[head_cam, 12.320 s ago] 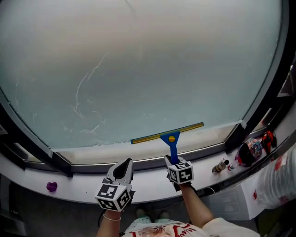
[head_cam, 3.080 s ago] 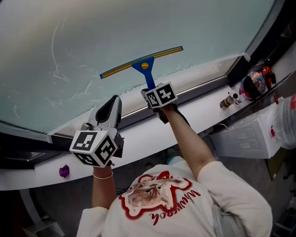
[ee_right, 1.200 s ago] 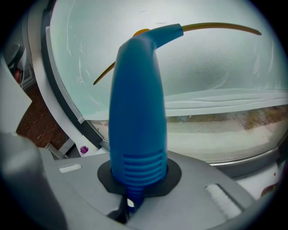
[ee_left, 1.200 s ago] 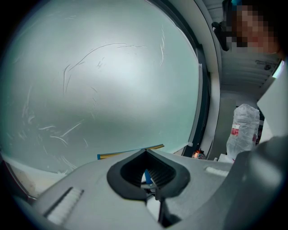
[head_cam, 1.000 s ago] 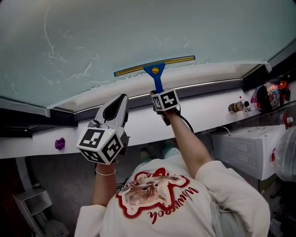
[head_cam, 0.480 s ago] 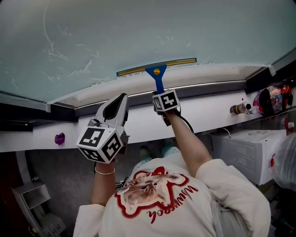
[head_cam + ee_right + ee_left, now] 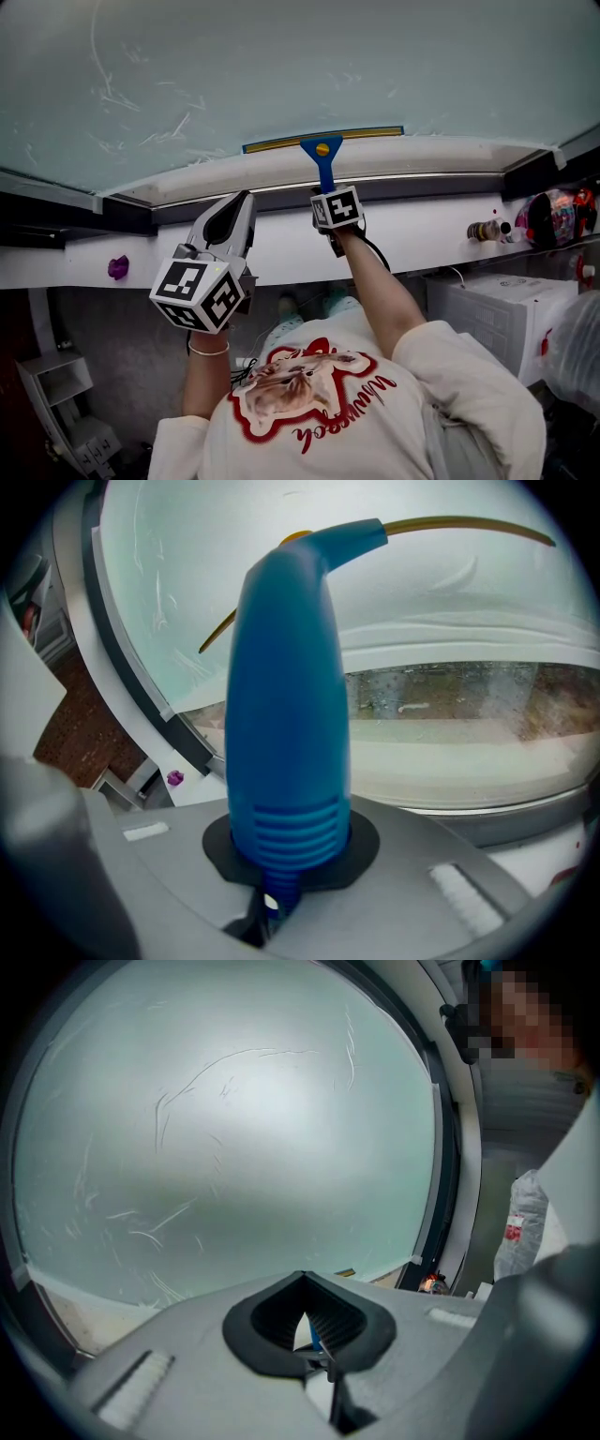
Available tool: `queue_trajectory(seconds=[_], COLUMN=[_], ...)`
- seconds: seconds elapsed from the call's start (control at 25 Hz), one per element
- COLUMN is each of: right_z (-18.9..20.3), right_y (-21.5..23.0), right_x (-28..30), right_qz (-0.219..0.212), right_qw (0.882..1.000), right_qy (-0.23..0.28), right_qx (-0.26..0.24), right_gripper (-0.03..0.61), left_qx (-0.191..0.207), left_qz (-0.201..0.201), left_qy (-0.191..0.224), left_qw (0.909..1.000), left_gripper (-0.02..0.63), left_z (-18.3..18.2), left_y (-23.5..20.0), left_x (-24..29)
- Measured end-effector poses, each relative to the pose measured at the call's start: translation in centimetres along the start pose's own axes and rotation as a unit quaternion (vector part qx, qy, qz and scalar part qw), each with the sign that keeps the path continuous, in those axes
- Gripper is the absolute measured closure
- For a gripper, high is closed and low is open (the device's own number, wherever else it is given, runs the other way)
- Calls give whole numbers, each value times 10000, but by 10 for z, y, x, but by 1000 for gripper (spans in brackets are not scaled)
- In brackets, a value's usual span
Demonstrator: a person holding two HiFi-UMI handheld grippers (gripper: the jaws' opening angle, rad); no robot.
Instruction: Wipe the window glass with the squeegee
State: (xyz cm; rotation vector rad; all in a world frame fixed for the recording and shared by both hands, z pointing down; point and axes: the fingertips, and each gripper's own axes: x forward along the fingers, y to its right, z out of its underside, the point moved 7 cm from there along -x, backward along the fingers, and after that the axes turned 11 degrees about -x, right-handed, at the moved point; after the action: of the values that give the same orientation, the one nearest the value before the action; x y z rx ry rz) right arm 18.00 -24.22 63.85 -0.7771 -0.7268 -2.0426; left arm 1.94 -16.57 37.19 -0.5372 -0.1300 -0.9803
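Where the glass [image 7: 300, 66] ends, the squeegee [image 7: 323, 161] lies.

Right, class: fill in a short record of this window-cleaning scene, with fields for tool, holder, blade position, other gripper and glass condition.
Tool: blue-handled squeegee
Holder: right gripper, shut on its handle
Blade position: at the bottom edge of the window glass
Other gripper: left gripper, shut, empty, held below the glass
Glass condition: white streaks on the left part
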Motion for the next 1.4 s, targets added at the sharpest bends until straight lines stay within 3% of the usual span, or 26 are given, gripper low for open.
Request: queue_trajectory(seconds=[0.84,1.08,1.4], right_z=[32,31,12], right_y=[8,1,-13], right_x=[21,8,-12], right_qz=[-278,-550,-502], right_qw=[9984,9983,9954], right_qy=[-495,212,766], right_qx=[26,-13,-284], right_gripper=[540,541,545], left_qx=[-203,-279,-272], left_qz=[-581,-743,-773], left_qy=[115,224,213], left_qw=[9980,9966,9964], left_gripper=[614,614,614], left_z=[11,13,17], left_y=[1,2,-12], left_x=[-6,-10,-16])
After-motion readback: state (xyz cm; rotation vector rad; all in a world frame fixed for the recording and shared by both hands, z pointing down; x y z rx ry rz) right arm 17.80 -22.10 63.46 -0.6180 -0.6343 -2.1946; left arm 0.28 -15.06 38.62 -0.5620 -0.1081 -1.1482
